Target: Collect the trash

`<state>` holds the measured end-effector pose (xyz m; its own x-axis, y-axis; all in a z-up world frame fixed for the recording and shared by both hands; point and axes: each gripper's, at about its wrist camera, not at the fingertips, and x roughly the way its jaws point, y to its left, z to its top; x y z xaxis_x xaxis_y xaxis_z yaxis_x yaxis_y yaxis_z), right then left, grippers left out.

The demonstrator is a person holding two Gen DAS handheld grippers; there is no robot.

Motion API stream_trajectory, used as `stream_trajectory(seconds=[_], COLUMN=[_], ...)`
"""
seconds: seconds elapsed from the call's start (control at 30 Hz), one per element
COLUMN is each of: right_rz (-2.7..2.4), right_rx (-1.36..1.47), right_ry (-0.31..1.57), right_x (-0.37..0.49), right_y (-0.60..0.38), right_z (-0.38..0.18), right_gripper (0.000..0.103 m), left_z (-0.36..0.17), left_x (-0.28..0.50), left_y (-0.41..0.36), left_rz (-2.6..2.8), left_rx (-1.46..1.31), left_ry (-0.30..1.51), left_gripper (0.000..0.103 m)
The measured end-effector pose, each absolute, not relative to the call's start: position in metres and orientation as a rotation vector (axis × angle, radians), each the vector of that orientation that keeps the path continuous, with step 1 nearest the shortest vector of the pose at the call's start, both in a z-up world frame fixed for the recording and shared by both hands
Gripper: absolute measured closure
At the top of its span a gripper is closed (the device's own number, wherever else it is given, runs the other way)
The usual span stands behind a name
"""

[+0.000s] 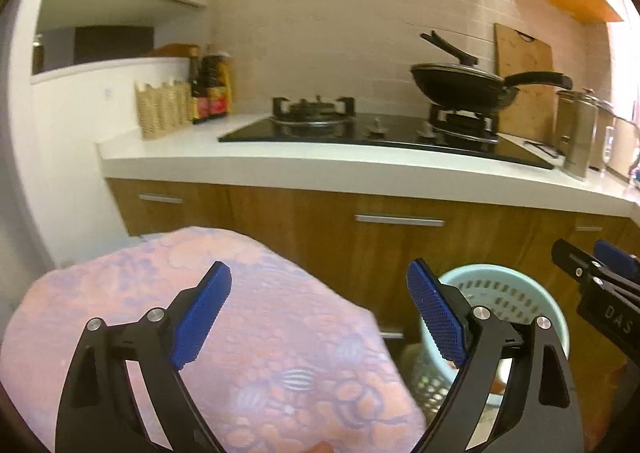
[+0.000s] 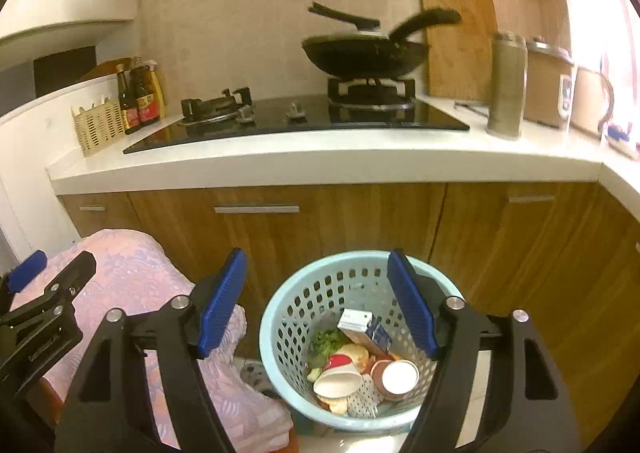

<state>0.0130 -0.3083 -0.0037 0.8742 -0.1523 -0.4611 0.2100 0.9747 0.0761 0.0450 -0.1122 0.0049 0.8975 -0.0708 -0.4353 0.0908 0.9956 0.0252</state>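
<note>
The trash sits in the pale blue perforated basket (image 2: 280,333) on the floor, in front of the wooden cabinets: one milk carton (image 2: 362,329), two paper cups (image 2: 394,379) lying on their sides, some green vegetable scraps (image 2: 326,341), and a few wrappers and peelings too jumbled to count. The collecting looks largely done — no loose litter shows on the floor, nor on the table (image 2: 320,161) with its hob, though much of the floor is hidden. Directly above the basket hangs the right claw (image 2: 318,301), its blue pads spread wide and grasping nothing. The left claw (image 1: 320,317) is likewise released and bare, over a pink patterned cloth (image 1: 260,333) draped just beside the basket.
</note>
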Motion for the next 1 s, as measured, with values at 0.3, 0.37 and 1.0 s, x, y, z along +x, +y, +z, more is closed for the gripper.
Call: stream_trajectory(seconds=[0.3,0.37,1.0], right_rz=[-0.213,-0.22,-0.218], right_rx=[0.071,0.059,0.033], right_ry=[0.401,0.396,0.425], right_x=[0.008,0.007,0.007], right_y=[-0.288,-0.285,-0.28], right_z=[0.002,0.003,0.0], right_gripper=[0.027,0.027,0.026], left_z=[0.006,0.006,0.003], left_x=[0.04,0.04,0.037], left_y=[-0.098,-0.098,-0.102], left_rz=[-0.055,-0.053,-0.038], left_rx=[-0.004,-0.007,0.02], left_ry=[0.446,0.443,0.434], left_gripper=[0.016,0.016,0.009])
